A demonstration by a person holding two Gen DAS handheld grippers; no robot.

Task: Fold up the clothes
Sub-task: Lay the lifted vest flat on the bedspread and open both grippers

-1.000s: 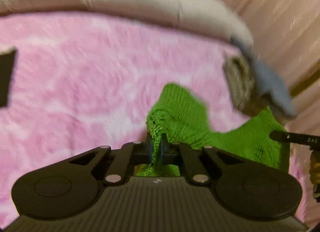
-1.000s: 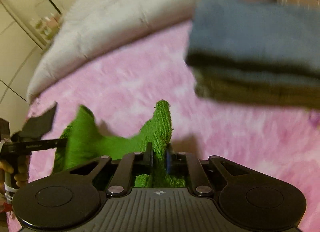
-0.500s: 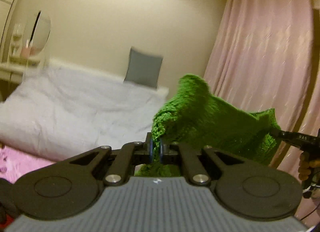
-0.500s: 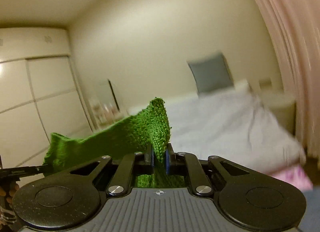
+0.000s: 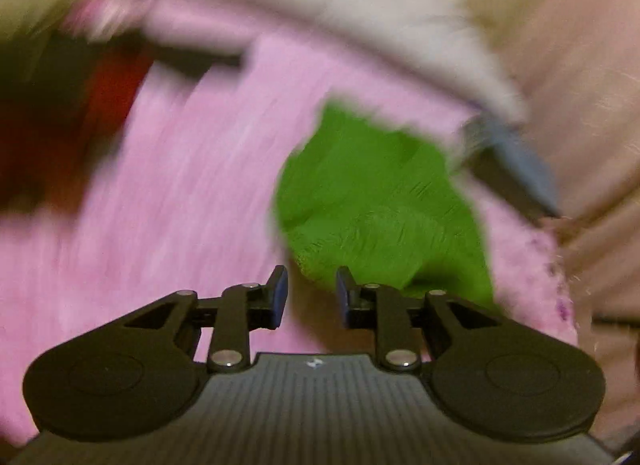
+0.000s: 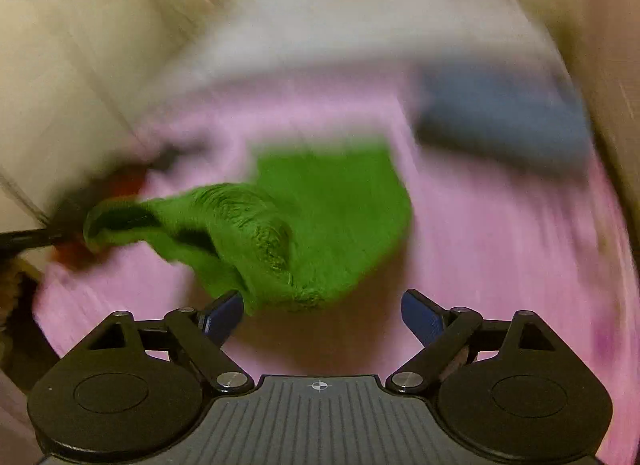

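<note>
On the pink blanket (image 6: 500, 249), the green knit (image 6: 340, 217) lies, seemingly lengthwise away.

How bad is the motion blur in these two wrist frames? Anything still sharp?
Left wrist: heavy streaking across the pink blanket and the green knit; only the left gripper is crisp, jaws apart and empty. Right wrist: background smeared, the blue folded stack a soft blob, knit texture partly legible; the right gripper is sharp, jaws wide. Warm dim light, fisheye bending in both.
</note>
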